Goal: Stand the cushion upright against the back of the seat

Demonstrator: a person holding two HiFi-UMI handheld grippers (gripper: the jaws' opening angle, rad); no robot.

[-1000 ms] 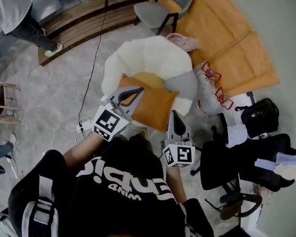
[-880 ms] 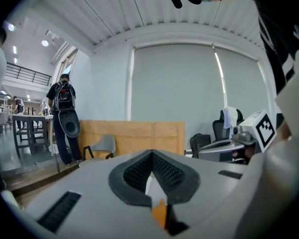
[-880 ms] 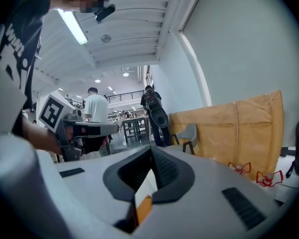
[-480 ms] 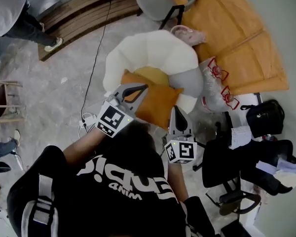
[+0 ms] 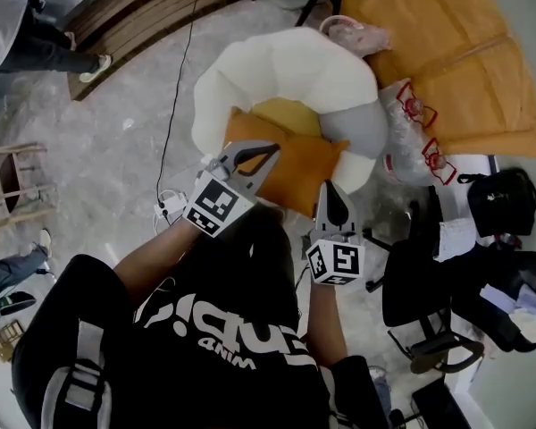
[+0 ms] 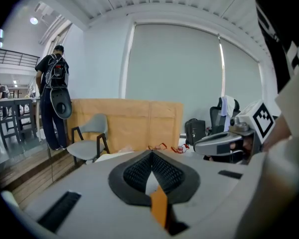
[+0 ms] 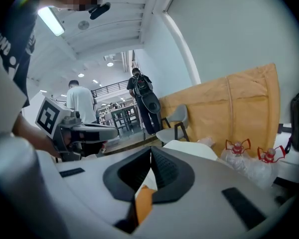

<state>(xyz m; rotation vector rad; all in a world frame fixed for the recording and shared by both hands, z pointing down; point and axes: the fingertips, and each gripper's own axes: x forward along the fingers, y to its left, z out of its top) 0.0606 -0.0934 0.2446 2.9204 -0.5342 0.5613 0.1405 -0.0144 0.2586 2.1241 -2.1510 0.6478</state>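
Observation:
An orange cushion (image 5: 290, 164) hangs over the front of a white armchair (image 5: 286, 70). My left gripper (image 5: 270, 148) is shut on its left corner, and my right gripper (image 5: 331, 189) is shut on its lower right edge. In the left gripper view, a strip of orange fabric (image 6: 158, 207) is pinched between the closed jaws of the left gripper (image 6: 150, 156). The right gripper view shows the right gripper (image 7: 150, 152) the same way, with orange fabric (image 7: 143, 201) in its closed jaws. A yellow cushion (image 5: 290, 114) and a grey cushion (image 5: 353, 134) lie on the seat behind.
Brown cardboard sheets (image 5: 447, 52) lie behind the armchair, with clear bags with red handles (image 5: 411, 128) beside it. A black office chair (image 5: 438, 293) and a black bag (image 5: 502, 199) stand on the right. A cable (image 5: 174, 105) crosses the floor on the left. A person (image 5: 27, 34) stands far left.
Both grippers have sunk towards the armchair seat with the orange cushion still in their grip. The cushion now overlaps more of the seat front.

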